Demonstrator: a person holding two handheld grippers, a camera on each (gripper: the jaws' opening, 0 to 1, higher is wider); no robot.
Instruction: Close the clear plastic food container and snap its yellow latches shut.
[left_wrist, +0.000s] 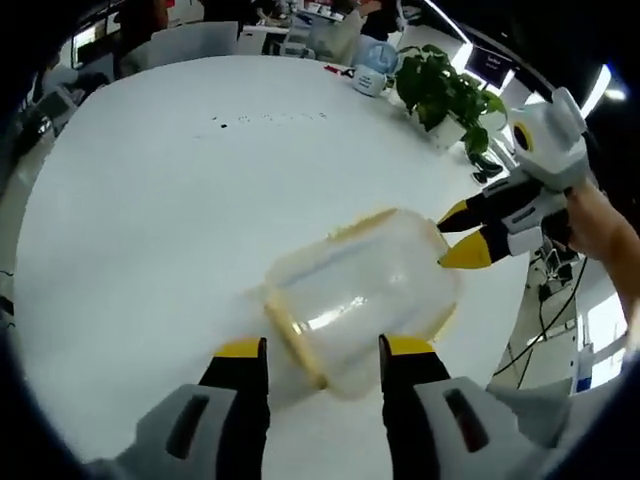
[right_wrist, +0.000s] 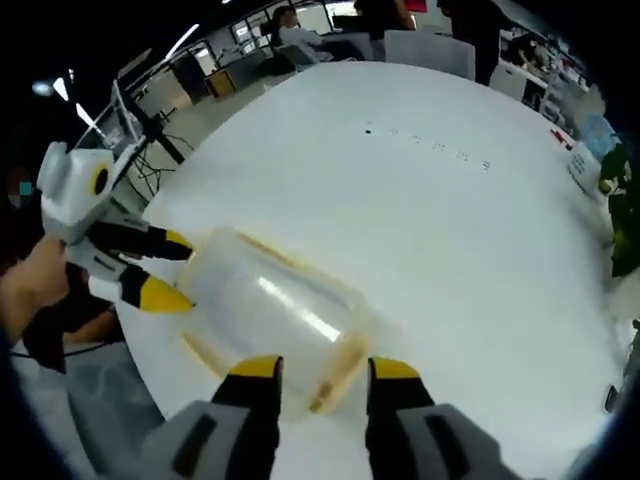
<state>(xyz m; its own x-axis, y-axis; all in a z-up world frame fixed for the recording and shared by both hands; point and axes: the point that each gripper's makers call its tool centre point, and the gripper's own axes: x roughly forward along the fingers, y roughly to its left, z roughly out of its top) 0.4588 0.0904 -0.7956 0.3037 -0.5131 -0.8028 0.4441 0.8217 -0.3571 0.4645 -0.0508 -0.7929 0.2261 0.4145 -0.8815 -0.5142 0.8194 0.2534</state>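
Clear plastic container (left_wrist: 365, 300) centre-frame on white counter (left_wrist: 150, 200); both tongs (left_wrist: 322, 350) (right_wrist: 320, 368) released, flanking it; an uneven push may slide it.

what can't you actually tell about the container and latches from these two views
- Latch state: the yellow latches on the clear container are blurred in both views; snapped or loose cannot be told.
- Lid seating: glare and motion blur hide the seam in the right gripper view.
- Contact: whether the right hand-held gripper touches the container, or only nears it, is unclear.
- Contents: the hazy plastic shows nothing inside clearly.
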